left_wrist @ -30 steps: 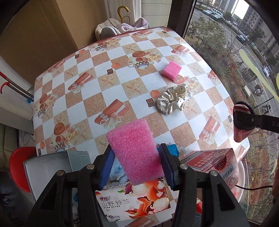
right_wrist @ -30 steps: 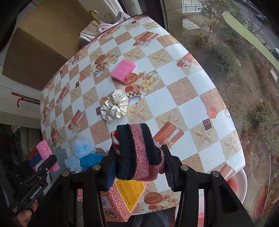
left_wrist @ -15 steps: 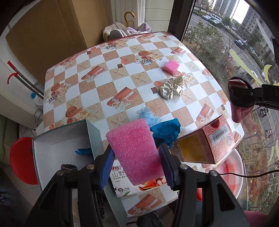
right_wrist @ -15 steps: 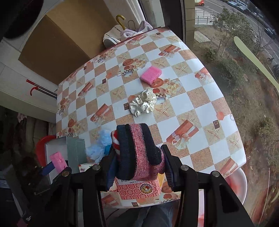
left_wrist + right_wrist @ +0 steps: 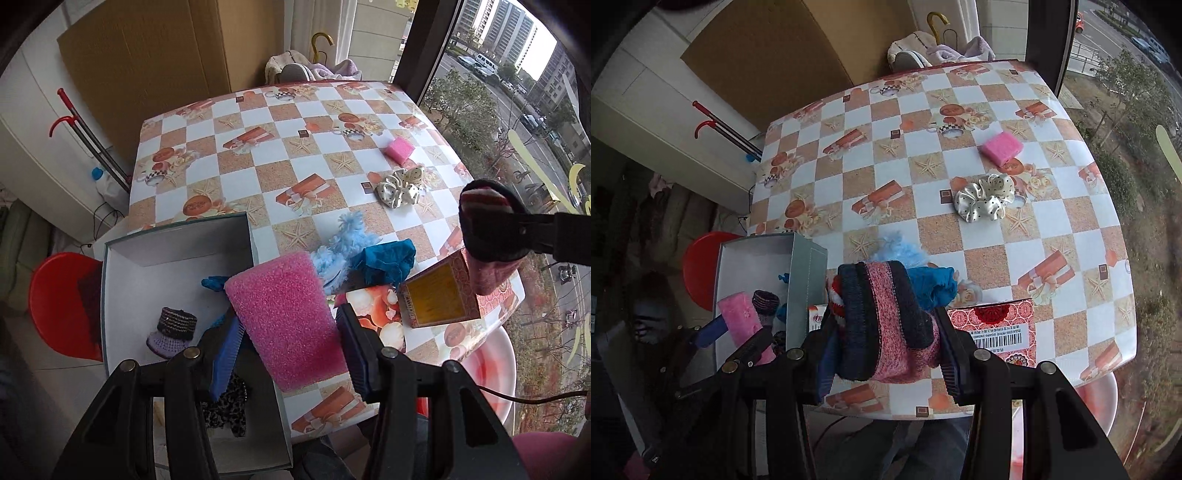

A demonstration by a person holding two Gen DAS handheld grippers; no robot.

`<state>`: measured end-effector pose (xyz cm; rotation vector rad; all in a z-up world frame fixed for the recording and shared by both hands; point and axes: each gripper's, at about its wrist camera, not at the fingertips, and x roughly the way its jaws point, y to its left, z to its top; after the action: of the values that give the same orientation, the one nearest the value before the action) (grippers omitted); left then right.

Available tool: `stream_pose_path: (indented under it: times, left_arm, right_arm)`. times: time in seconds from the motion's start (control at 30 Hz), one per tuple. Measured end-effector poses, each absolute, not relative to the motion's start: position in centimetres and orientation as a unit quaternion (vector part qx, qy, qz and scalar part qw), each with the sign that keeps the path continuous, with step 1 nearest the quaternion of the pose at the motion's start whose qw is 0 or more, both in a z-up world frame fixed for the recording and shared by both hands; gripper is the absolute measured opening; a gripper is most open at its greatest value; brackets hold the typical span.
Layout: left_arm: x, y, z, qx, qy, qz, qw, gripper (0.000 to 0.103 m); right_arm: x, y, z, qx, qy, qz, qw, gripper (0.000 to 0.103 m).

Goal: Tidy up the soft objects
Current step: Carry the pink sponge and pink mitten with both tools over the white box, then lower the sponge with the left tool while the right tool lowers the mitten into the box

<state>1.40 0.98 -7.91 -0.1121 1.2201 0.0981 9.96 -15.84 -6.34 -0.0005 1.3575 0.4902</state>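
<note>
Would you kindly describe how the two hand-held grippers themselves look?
Both look alike: the left hand-held gripper and right hand-held gripper have matte black angular frames, brass-coloured pivot pins, and two fingers faced with ribbed blue pads. No markings are legible on them.

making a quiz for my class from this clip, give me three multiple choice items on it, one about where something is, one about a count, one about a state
1. Where does the cream dotted scrunchie lie?
A. on the checked table, out in the open
B. inside the grey box
C. between the jaws of a gripper

2. How many pink sponges show in the left wrist view?
A. one
B. two
C. four

3. What is the right gripper doing?
A. open over the scrunchie
B. shut with nothing in it
C. shut on a pink and dark knitted sock

Answers
1: A, it rests on the tablecloth near the small pink sponge, apart from the grey box.
2: B, one large pink sponge sits in the left gripper and a smaller one lies far across the table.
3: C, the sock fills the gap between its pads.
</note>
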Motion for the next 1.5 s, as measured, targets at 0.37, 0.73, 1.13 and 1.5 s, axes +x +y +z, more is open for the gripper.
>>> stream_pose_path:
  times: [0.37, 0.73, 1.13, 1.5]
  left_arm:
    - [-2.4, 4.7, -8.5, -0.076, 0.574, 0.086, 0.811, 0.055]
    - [-4.2, 6.2, -8.6, -0.095, 0.571, 0.101, 0.809, 0.055]
    - [-4.8, 6.8, -8.7, -0.103, 0.569, 0.107, 0.809, 0.056]
    - [-5.7, 7.3, -9.0, -0.110, 0.571, 0.114, 0.806, 0.056]
  right_arm:
    - [6.0, -8.7, -7.9, -0.070, 0.637, 0.286, 0.713, 0.048]
    - [4.0, -5.5, -8.7, -0.110, 0.643, 0.308, 0.692, 0.048]
    - [3.5, -4.5, -8.9, -0.121, 0.647, 0.311, 0.686, 0.048]
    - [2.9, -3.9, -9.3, -0.130, 0.649, 0.317, 0.679, 0.048]
